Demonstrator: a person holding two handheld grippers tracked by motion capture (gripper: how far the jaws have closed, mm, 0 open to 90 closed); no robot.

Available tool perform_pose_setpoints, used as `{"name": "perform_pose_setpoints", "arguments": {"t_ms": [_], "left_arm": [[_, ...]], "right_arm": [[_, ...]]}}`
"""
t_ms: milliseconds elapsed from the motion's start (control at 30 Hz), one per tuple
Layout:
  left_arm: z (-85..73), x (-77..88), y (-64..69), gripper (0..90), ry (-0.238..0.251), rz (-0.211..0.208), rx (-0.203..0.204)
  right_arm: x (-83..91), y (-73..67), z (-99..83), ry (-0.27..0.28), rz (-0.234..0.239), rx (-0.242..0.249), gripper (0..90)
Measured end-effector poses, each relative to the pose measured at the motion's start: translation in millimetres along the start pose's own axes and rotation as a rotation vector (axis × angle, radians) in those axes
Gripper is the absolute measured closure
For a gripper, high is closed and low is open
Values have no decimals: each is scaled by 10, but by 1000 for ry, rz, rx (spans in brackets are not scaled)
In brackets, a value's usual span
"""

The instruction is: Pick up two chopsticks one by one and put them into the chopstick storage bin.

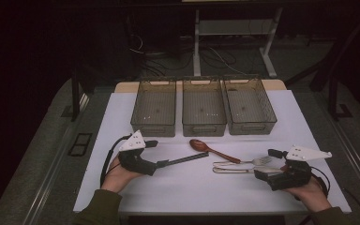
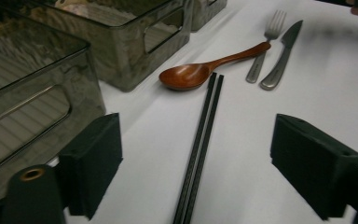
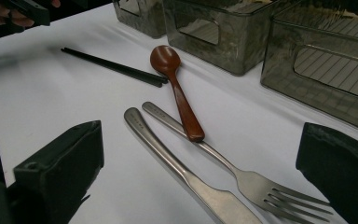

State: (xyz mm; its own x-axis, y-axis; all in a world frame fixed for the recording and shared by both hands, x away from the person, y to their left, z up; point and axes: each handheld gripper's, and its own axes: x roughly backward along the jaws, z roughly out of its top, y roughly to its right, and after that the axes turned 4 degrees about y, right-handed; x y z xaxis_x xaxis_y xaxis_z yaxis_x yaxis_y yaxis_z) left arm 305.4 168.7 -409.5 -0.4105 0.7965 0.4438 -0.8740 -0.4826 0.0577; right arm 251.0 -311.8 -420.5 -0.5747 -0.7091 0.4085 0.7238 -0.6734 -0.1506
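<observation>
A pair of black chopsticks (image 1: 183, 159) (image 2: 203, 135) lies on the white table (image 1: 192, 190), its near end between the jaws of my left gripper (image 1: 155, 157) (image 2: 198, 133). The jaws stand open on either side and do not touch the sticks. A brown wooden spoon (image 1: 211, 149) (image 2: 200, 72) (image 3: 177, 88) lies at the sticks' far tip. A steel fork (image 1: 246, 162) (image 3: 242, 175) and a steel knife (image 1: 239, 170) (image 3: 177, 163) lie side by side. Their heads reach between the open jaws of my right gripper (image 1: 268, 165) (image 3: 203, 142), untouched.
Three smoky see-through bins stand in a row at the back of the table: left (image 1: 153, 127), middle (image 1: 204, 127), right (image 1: 253, 126). Desk legs and cables lie on the dark floor beyond. The table edges are close behind both hands.
</observation>
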Motion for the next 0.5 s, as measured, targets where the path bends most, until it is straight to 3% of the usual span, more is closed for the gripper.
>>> {"name": "perform_pose_setpoints", "arguments": {"t_ms": [267, 500], "left_arm": [[-8, -74, -18, 348, -6, -24, -26], [-3, -245, -78, 528, -30, -85, -36]], "right_arm": [[-30, -22, 9, -6, 9, 11, 3], [-55, -3, 9, -13, 10, 3, 4]]}}
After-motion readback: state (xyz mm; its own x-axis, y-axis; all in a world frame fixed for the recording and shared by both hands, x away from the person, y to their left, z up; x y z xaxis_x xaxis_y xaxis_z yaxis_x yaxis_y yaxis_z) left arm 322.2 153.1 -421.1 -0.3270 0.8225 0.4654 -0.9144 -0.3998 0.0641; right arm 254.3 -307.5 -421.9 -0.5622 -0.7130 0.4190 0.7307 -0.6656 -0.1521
